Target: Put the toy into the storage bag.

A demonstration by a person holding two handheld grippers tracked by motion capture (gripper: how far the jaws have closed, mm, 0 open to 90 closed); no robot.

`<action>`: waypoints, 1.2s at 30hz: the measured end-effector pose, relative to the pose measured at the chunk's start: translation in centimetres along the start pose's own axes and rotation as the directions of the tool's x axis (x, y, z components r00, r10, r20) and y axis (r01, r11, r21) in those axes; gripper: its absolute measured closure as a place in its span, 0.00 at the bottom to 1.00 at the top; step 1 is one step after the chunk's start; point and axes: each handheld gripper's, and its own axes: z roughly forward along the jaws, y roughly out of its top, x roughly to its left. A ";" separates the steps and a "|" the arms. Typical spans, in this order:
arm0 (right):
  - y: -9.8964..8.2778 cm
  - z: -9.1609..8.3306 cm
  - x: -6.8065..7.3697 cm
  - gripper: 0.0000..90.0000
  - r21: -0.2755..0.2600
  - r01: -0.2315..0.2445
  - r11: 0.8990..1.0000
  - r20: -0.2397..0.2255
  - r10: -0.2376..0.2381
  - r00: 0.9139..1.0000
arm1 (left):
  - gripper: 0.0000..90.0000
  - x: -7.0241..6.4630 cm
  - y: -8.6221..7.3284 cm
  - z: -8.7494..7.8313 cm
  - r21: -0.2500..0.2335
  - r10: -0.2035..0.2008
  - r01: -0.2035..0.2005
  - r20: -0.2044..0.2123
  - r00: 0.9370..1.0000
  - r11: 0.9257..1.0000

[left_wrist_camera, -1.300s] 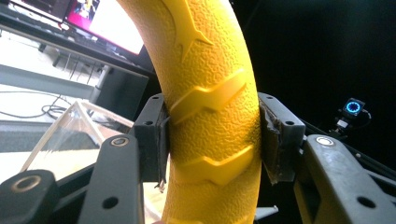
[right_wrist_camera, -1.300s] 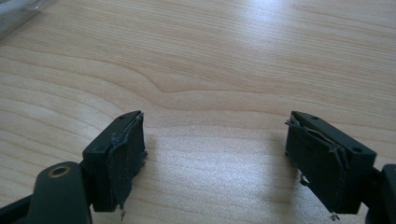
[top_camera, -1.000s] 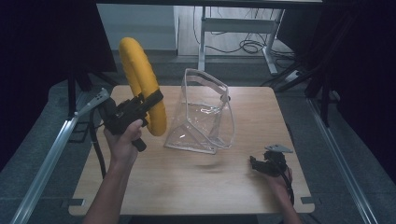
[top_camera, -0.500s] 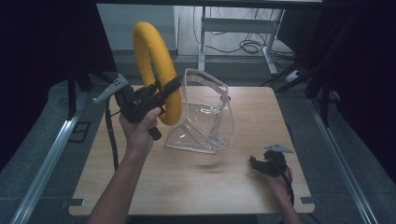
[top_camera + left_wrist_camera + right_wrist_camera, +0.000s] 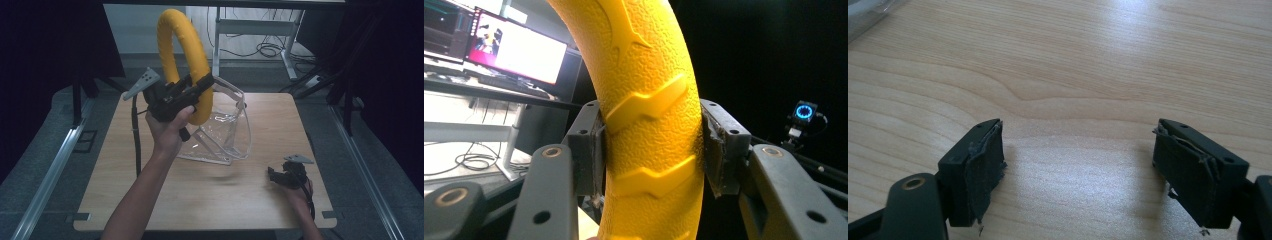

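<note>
Pads of the left gripper clamp the yellow ring, held upright above the table's far-left edge beside the clear container. Right gripper rests with jaws apart near the right edge, bare wood ahead

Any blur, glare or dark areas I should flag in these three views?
High view: surroundings very dark, clear bag glints, slight softness around the left gripper. Left gripper view: yellow ring sharp, monitor overexposed. Right gripper view: bright sheen on the table, right gripper in focus.
</note>
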 end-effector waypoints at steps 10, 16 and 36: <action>0.0 0.0 0.0 0.23 0.001 -0.003 1.000 -0.001 0.003 1.000 | 0.56 -0.9 -0.4 2.0 0.031 -0.009 0.008 0.032 0.999 0.999; 0.0 0.0 0.0 0.23 0.001 -0.003 1.000 0.000 0.003 1.000 | 0.56 -1.7 -0.6 3.1 0.052 0.005 -0.008 0.048 0.999 0.999; 0.0 0.0 0.0 0.23 0.001 -0.005 1.000 -0.003 0.005 1.000 | 0.56 -2.9 -4.5 6.9 0.083 0.002 -0.008 0.065 0.998 0.997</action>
